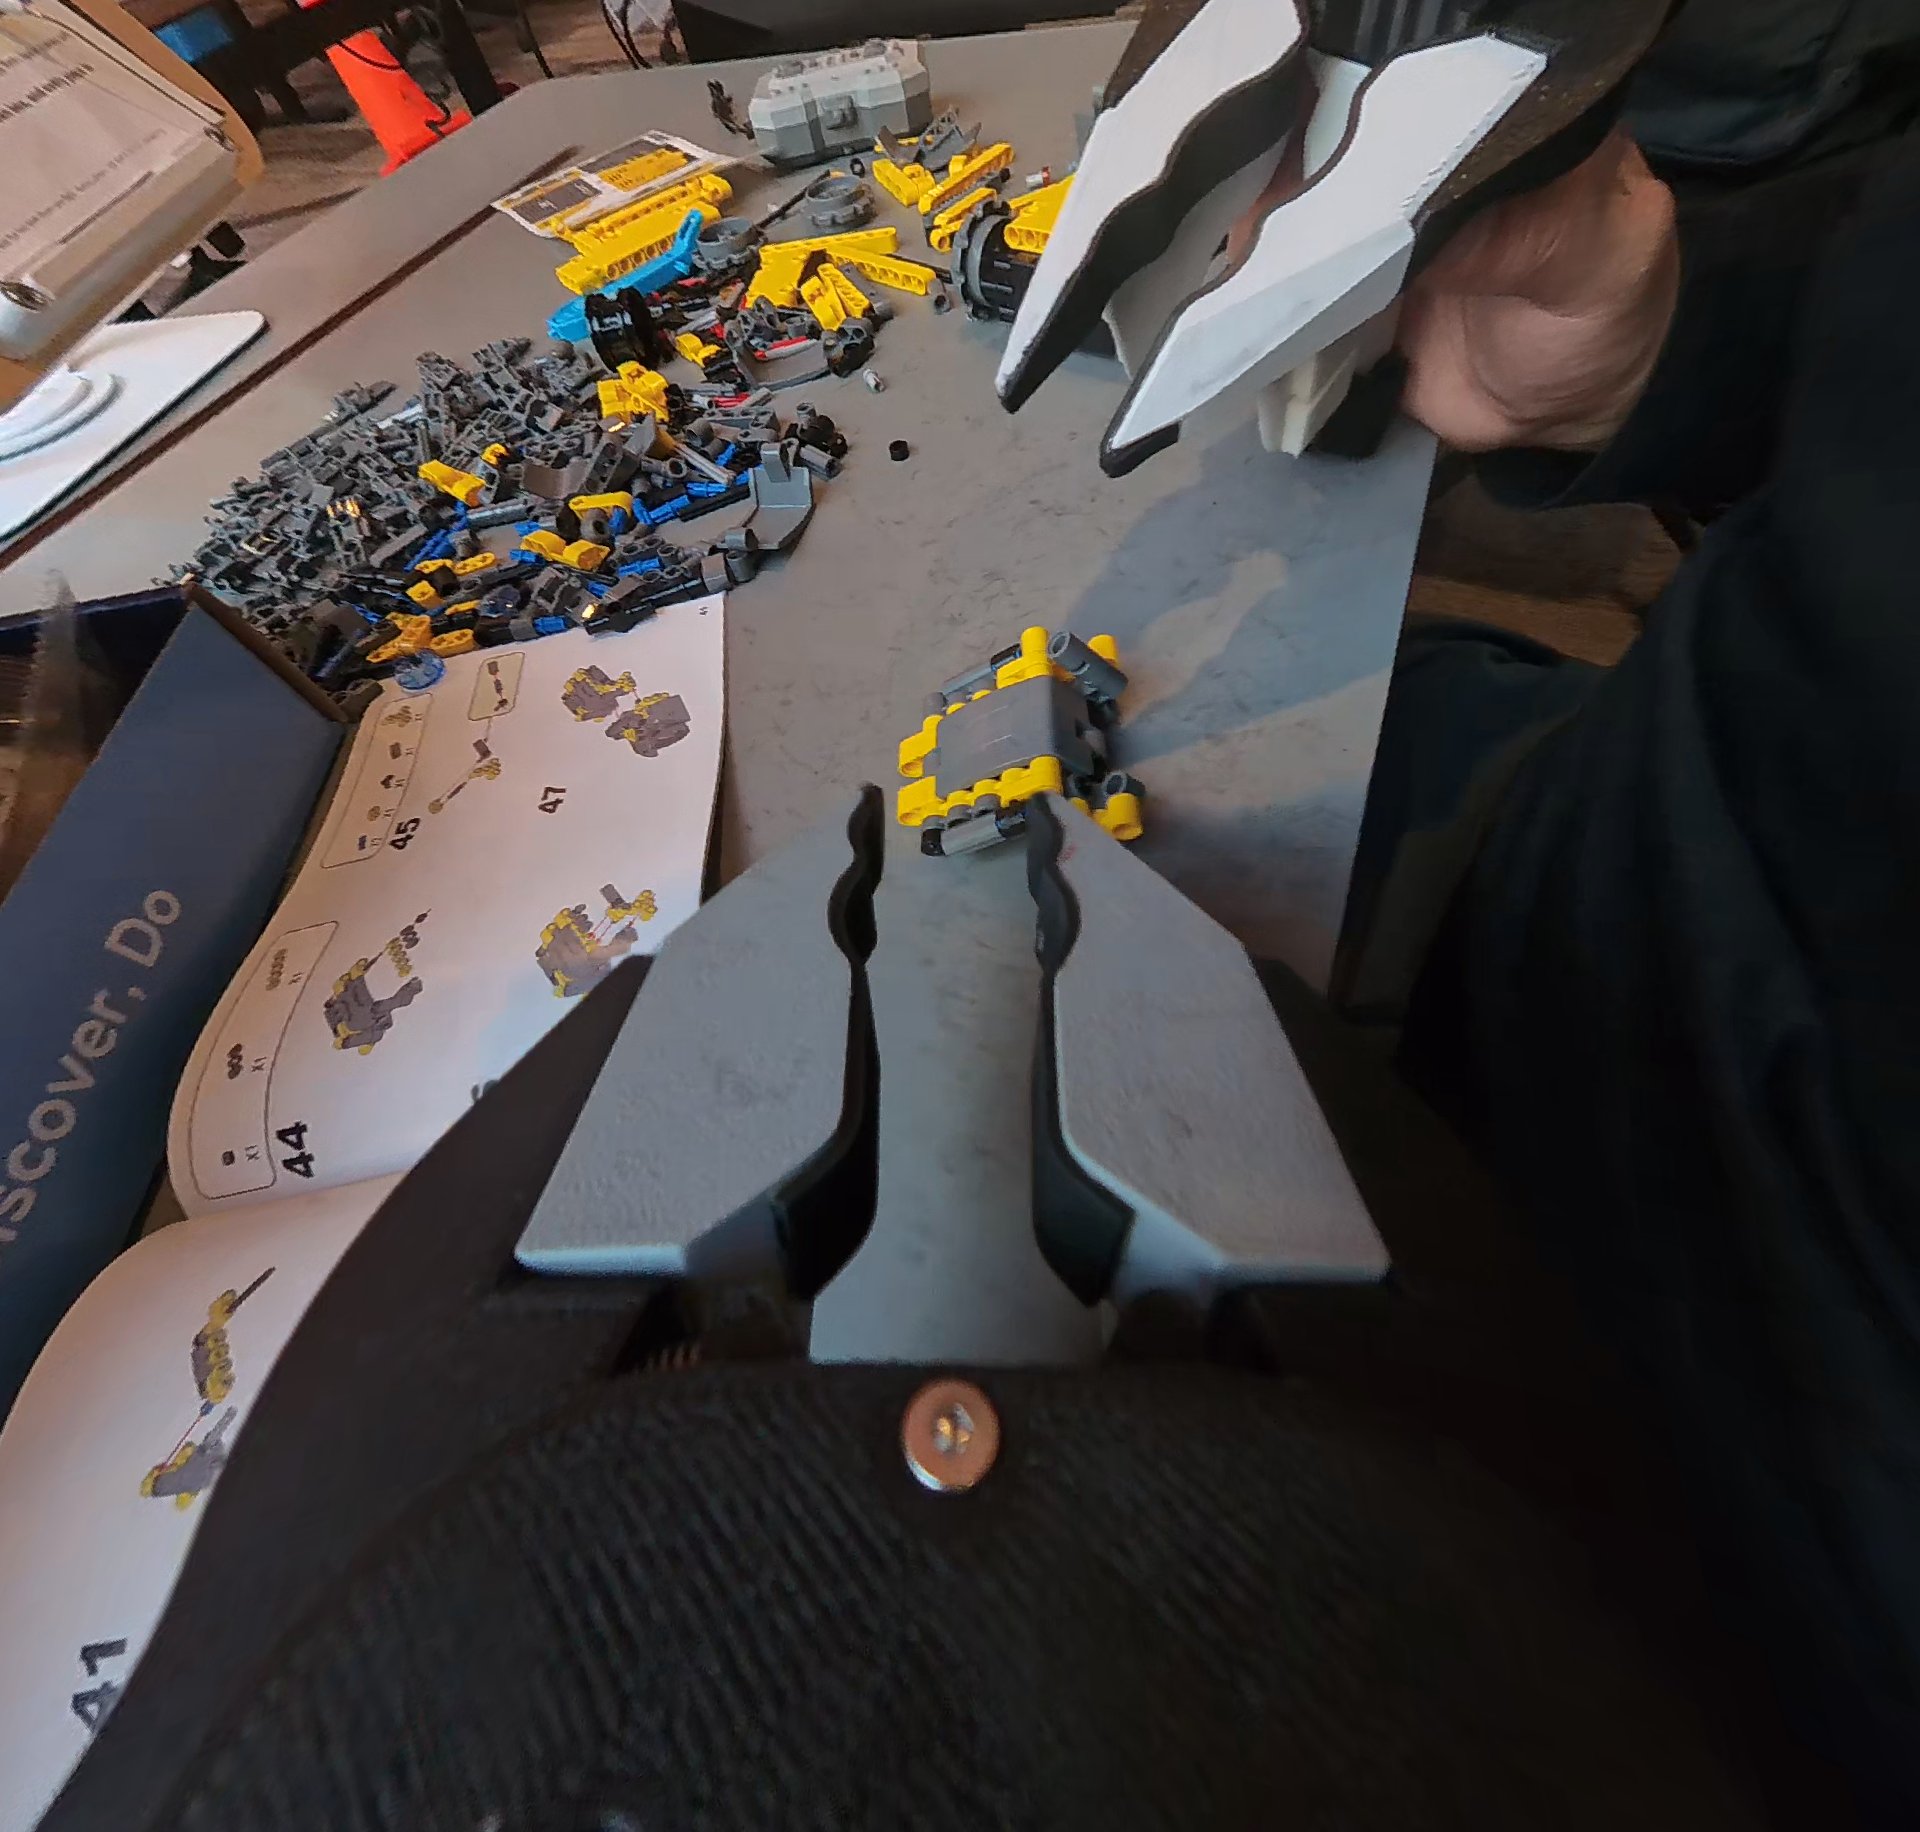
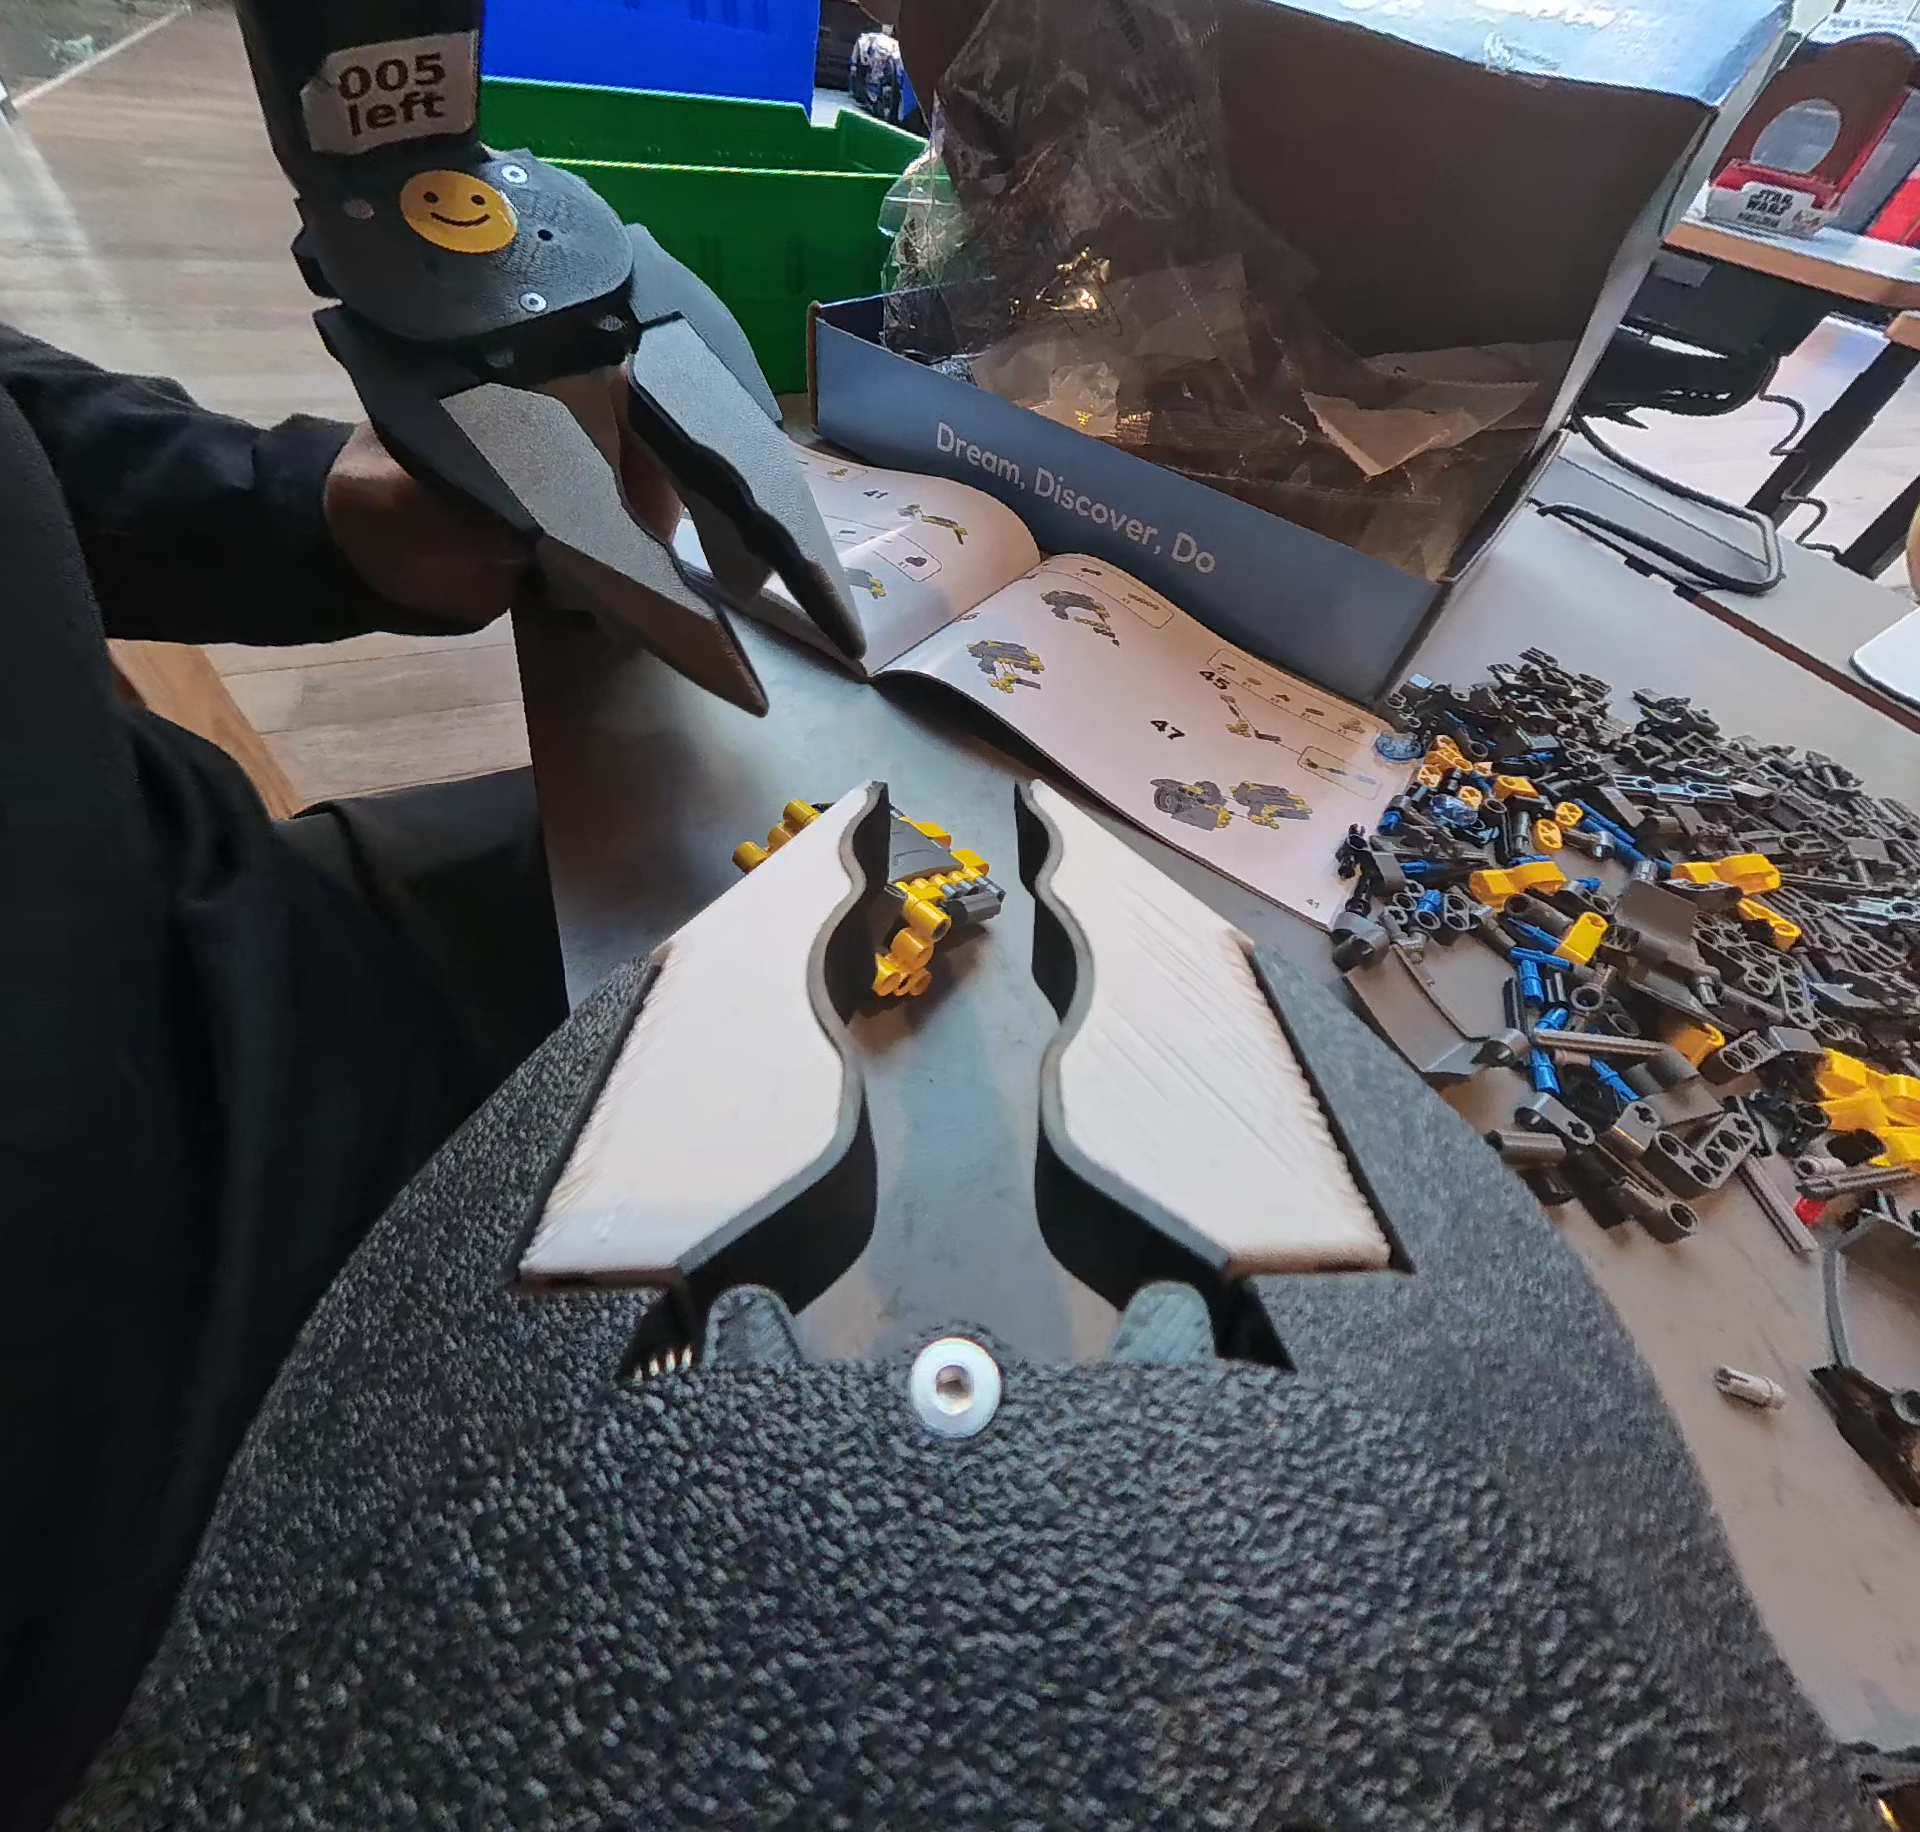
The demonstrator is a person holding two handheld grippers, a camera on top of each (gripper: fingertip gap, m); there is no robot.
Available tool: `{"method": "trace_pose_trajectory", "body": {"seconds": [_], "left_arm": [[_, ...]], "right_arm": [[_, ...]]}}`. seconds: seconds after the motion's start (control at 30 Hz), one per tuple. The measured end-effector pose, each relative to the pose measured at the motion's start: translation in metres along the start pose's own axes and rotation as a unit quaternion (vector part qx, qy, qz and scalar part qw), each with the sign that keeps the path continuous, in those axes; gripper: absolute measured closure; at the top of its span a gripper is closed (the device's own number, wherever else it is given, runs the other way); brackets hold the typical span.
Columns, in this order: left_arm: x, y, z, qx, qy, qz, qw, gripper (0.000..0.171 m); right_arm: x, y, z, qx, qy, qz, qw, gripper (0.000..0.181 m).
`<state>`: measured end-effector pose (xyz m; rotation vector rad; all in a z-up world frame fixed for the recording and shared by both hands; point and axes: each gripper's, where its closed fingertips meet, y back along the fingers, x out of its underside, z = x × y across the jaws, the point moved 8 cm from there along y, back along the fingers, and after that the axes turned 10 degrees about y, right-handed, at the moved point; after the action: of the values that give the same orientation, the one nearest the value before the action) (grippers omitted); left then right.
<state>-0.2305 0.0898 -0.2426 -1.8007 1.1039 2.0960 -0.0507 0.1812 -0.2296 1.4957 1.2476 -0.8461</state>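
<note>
A small yellow and grey brick assembly (image 1: 1023,743) lies on the grey table near its front edge; it also shows in the right wrist view (image 2: 925,894). My left gripper (image 1: 951,816), grey-fingered, is open and empty, its tips just short of the assembly. My right gripper (image 2: 951,806), white-fingered, is open and empty, hovering over the assembly, which sits partly behind its left finger. Each gripper shows in the other's view, the right one (image 1: 1060,421) raised above the table, the left one (image 2: 816,676) over the booklet's edge.
A large pile of grey, black, blue and yellow pieces (image 1: 499,494) (image 2: 1662,920) lies beyond. An open instruction booklet (image 1: 488,868) (image 2: 1091,660) lies beside a dark blue cardboard box (image 2: 1299,359) holding plastic bags. A grey block (image 1: 842,99) sits at the far edge. Green and blue bins (image 2: 717,182) stand behind. Across from one pair of fingers to the other is roughly 8 cm.
</note>
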Motion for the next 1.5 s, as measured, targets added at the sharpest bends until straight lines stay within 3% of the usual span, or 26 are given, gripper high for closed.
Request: {"method": "trace_pose_trajectory", "body": {"seconds": [1.23, 1.5], "left_arm": [[-0.001, 0.001, -0.002, -0.014, -0.020, -0.011, 1.000, 0.147], [0.002, -0.005, -0.012, -0.056, -0.085, 0.005, 0.995, 0.153]], "right_arm": [[-0.001, -0.001, 0.001, 0.000, 0.010, 0.002, 1.000, 0.164], [0.001, -0.006, 0.006, 0.011, 0.039, 0.026, 0.999, 0.167]]}}
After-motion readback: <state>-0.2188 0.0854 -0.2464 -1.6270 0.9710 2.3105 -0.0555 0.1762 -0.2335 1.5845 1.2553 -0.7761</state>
